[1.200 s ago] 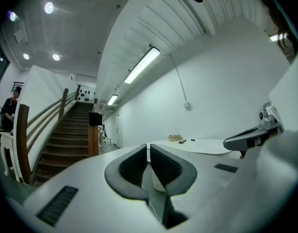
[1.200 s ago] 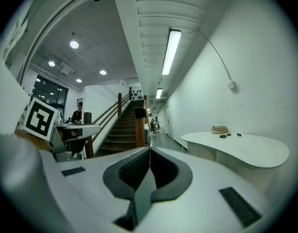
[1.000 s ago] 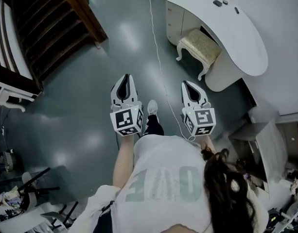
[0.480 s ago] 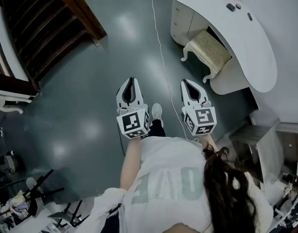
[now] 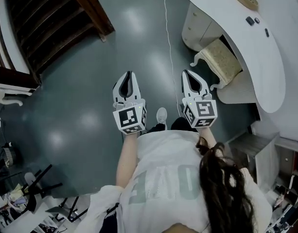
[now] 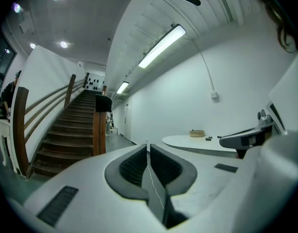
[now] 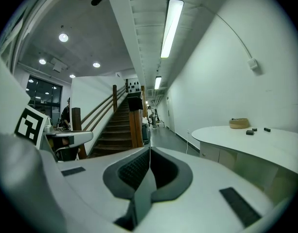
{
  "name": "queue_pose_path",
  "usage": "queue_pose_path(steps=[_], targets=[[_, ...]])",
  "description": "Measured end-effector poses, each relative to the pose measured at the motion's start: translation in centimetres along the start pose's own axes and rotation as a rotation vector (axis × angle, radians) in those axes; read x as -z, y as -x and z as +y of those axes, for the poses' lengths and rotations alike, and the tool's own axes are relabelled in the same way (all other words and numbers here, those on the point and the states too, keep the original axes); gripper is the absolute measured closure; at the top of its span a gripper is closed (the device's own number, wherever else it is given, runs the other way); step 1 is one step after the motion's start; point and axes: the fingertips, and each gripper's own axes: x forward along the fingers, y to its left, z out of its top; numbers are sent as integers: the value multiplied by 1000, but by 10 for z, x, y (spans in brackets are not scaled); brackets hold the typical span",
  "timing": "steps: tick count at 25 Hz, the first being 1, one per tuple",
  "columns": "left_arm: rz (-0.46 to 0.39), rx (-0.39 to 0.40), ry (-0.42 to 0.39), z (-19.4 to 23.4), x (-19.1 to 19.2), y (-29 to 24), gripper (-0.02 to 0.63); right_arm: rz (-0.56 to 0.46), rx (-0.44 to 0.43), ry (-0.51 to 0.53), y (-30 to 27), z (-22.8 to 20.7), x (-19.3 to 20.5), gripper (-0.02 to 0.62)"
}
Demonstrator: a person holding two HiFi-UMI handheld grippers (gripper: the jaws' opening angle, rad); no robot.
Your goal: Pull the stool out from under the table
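**Head view.** Stool (image 5: 221, 61): padded cream seat with textured fabric and curled white legs. It is half tucked beneath the table (image 5: 253, 57), which has a smooth, white, curved top. The stool lies ahead and right of the right gripper (image 5: 186, 73), well apart from both grippers. Left gripper (image 5: 128, 74): white shell, dark ribbed pads, marker cube at the rear, held over a glossy grey floor (image 5: 85, 115). A thin white cable (image 5: 169, 57) lies on the floor. Dark wooden staircase (image 5: 46, 23), upper left.

**Left gripper view.** Jaws clenched, pads nearly meeting, nothing grasped.

**Right gripper view.** Jaws pressed together, empty. A round woven basket (image 7: 239, 123) sits on the tabletop.
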Motion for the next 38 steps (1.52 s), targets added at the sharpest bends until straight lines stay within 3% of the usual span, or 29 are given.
queue_pose_path(steps=[6,16,22,26,29,35,38], targets=[[-19,-42,-22,11,-19,-23,565,-47,-39,11,-35,-11,-27,565],[-37,-140,-11,17,-31,-42,565,-35,-160,41,-69,-19,-37,565],[-26,-156,14,18,-26,-47,565,-34,-161,38,-74,-27,-39,565],[-14,-95,-6,7,-32,-66,565,-42,-81,0,-70,-50,-44,565],[-22,-1,-19,-21,-37,-99,565,-47,29,-22,-57,-91,-41,565],[-22,231,-31,-126,-42,-169,565,-44,290,-90,-10,-197,-24,565],[-14,404,-48,-194,-42,-193,565,-57,448,-148,26,-241,-11,565]])
